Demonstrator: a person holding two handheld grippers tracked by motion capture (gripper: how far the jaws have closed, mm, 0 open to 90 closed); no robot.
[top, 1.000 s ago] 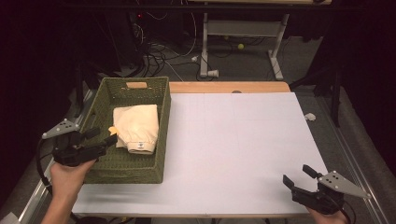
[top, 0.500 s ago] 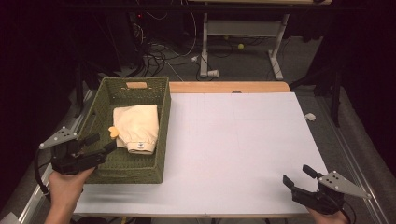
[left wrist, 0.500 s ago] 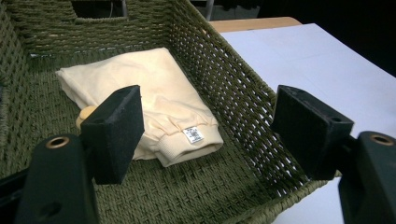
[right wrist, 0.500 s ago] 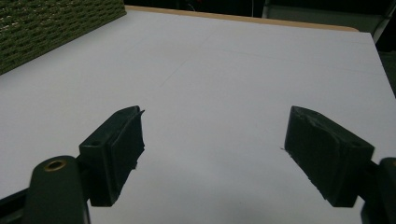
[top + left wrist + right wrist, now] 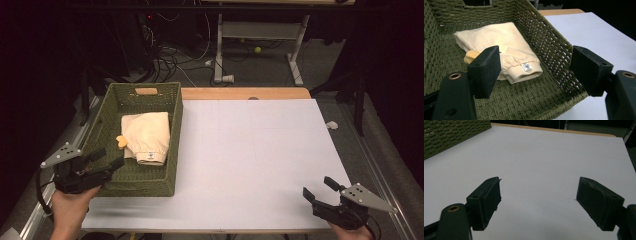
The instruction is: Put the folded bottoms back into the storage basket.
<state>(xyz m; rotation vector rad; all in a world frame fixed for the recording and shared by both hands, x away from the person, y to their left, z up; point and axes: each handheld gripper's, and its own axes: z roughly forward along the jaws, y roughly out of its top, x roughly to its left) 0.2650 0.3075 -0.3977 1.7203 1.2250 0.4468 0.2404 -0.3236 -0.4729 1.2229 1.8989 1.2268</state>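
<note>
A green woven basket (image 5: 172, 150) stands at the table's left side. Inside it lies a folded cream garment (image 5: 146, 136) with a small label at its cuff (image 5: 527, 66) and a yellow piece (image 5: 121, 142) tucked at its left. My left gripper (image 5: 107, 158) hovers open over the basket's near left corner, nothing between its jaws. In the left gripper view the garment (image 5: 499, 42) lies just beyond the jaws, with the basket wall (image 5: 549, 47) on the right. My right gripper (image 5: 320, 189) is open at the table's near right corner, over bare white surface.
The white tabletop (image 5: 250, 150) spreads right of the basket, with a wooden strip (image 5: 245, 93) along its far edge. A small white object (image 5: 332, 125) lies off the right edge. Cables and a desk frame (image 5: 260, 35) stand on the floor behind.
My left gripper has drawn back toward the basket's near left corner and stays open. The right gripper has not moved.
</note>
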